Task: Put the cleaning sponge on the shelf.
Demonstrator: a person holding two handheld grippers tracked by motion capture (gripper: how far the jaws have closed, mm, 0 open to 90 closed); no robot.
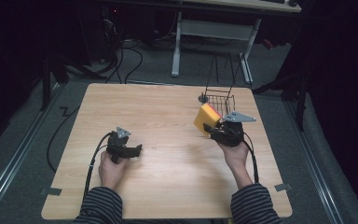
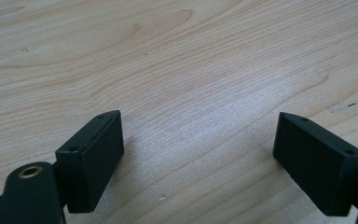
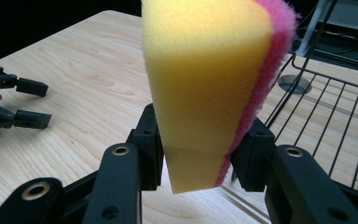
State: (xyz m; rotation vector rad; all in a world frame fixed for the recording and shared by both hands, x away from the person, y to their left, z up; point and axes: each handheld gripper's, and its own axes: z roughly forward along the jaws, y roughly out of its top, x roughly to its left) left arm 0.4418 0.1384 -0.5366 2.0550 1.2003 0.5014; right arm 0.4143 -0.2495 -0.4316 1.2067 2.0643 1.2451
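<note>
right gripper (image 3: 198, 154) pinches a porous yellow sponge (image 3: 205, 84) (pink scouring face); left gripper (image 2: 198, 154) gapes over woodgrain.

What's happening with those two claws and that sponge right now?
Right gripper shut on sponge, held up beside wire basket. Left gripper open, empty, low over table. Nothing in the way.

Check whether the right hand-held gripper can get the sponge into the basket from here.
Probably yes: the right hand-held gripper holds the sponge right beside the basket, whose top looks open, with nothing between them.
</note>
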